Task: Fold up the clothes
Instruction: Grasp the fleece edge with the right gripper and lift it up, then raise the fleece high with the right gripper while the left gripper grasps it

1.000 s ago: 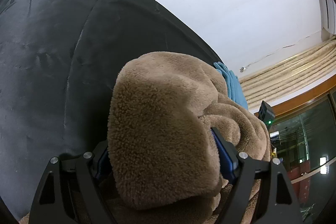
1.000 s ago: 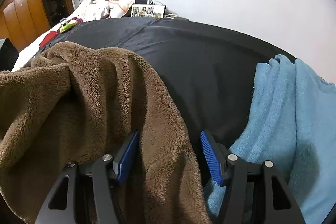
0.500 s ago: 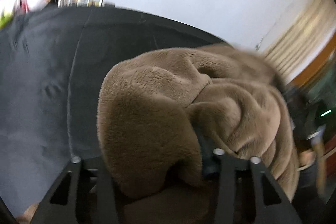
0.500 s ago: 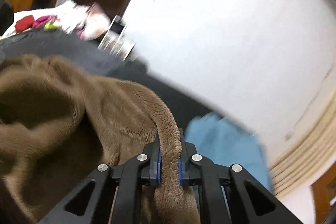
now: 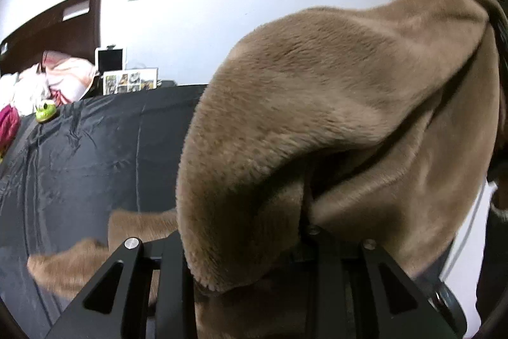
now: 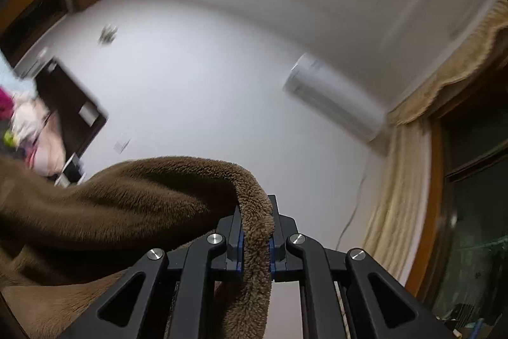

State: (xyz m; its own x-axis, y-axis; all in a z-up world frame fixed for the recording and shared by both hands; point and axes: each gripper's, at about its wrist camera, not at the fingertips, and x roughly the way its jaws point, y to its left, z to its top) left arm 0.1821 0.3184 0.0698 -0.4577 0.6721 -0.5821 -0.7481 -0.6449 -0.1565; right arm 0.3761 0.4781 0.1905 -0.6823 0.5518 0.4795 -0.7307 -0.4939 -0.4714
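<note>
A brown fleece garment [image 5: 333, 91] hangs lifted above the black bed cover [image 5: 89, 154]. It is draped thickly over my left gripper [image 5: 244, 231], whose fingers are drawn in on the bunched fabric and hidden beneath it. A lower flap of the garment [image 5: 79, 262] dangles over the cover at bottom left. In the right wrist view, my right gripper [image 6: 255, 231] is shut on a narrow edge of the same garment [image 6: 127, 199], which stretches away to the left. That view tilts up at the wall and ceiling.
At the far left are a dark headboard [image 5: 54, 30], pillows [image 5: 63, 78], a photo frame [image 5: 130, 83] and a green toy [image 5: 46, 111]. An air conditioner [image 6: 333, 97], beige curtains [image 6: 400, 180] and a window [image 6: 476, 212] are to the right.
Both grippers went from open around the garment to closed on it, then rose with it off the bed. The right view swung upward, and the blue towel left view.
</note>
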